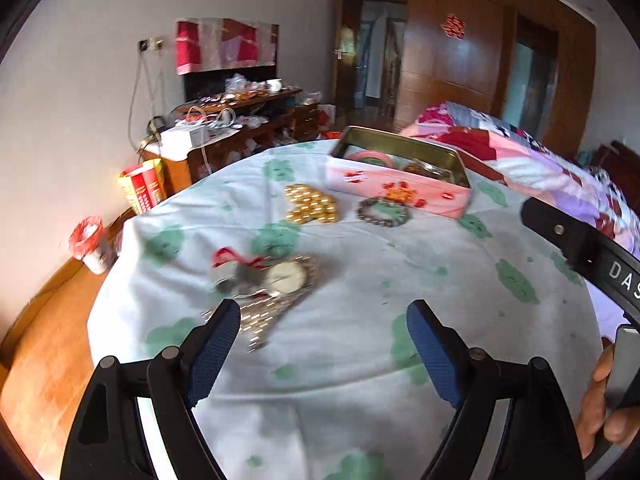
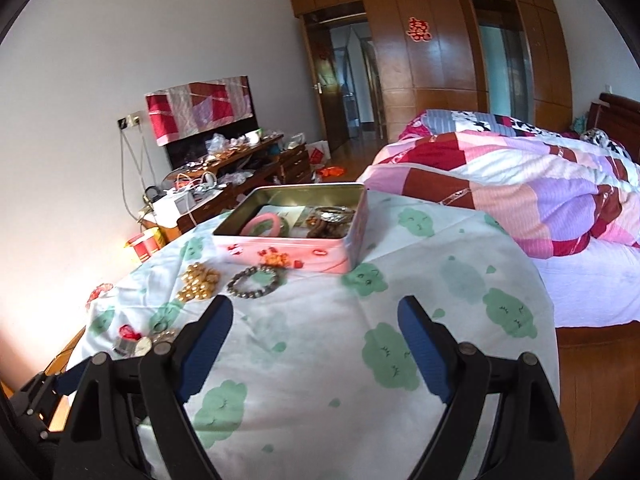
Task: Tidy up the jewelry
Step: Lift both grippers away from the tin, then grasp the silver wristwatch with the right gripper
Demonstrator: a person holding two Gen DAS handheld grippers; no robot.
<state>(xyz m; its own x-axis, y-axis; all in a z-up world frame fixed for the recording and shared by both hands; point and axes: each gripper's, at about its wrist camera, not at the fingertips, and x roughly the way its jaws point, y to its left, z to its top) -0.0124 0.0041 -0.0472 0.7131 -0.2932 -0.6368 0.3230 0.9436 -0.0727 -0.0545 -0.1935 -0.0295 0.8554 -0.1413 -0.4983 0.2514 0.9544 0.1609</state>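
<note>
An open pink tin stands at the far side of a cloth-covered table, with a pink bangle and other jewelry inside. In front of it lie a gold bead bracelet and a dark bead bracelet. Nearer, a gold watch rests beside a red-ribboned piece. My left gripper hovers open just short of the watch, its left finger over the band. My right gripper is open and empty over bare cloth, short of the tin.
A cluttered wooden dresser lines the wall at left. A bed with a patchwork quilt lies to the right. The right gripper's body and a hand show at the left view's right edge. Wooden floor borders the table.
</note>
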